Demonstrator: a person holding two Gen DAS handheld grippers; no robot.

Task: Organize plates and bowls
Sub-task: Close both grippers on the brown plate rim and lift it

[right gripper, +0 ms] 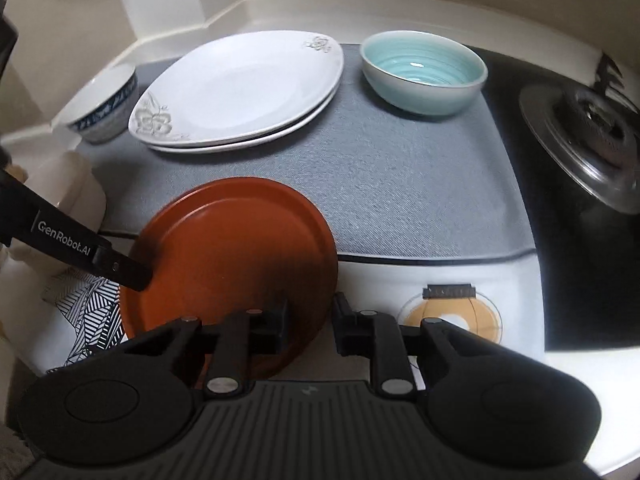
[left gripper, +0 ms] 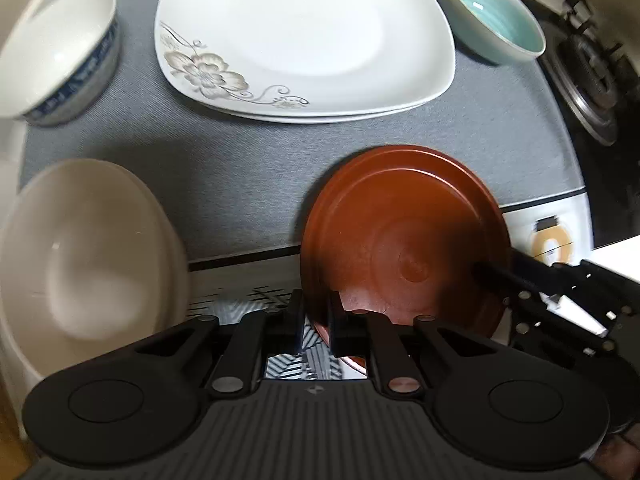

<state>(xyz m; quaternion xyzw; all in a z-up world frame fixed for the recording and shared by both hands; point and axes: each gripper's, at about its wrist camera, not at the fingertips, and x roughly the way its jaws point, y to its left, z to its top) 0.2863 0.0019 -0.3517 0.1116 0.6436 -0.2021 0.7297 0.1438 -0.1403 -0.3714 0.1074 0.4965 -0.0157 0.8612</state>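
A glossy brown round plate stood tilted at the bench's near edge, overlapping the ribbed grey mat. The left gripper pinched its left rim with narrow jaws; the right gripper's jaws clamped its right rim. Beyond lay stacked white floral plates and a teal bowl.

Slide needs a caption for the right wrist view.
Both grippers clamp the brown plate at the mat's near edge.

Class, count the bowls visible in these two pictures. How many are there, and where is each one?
3. Blue-patterned bowl left of the white plates; teal bowl right of them; plain white bowl at near left. Others could be out of frame.
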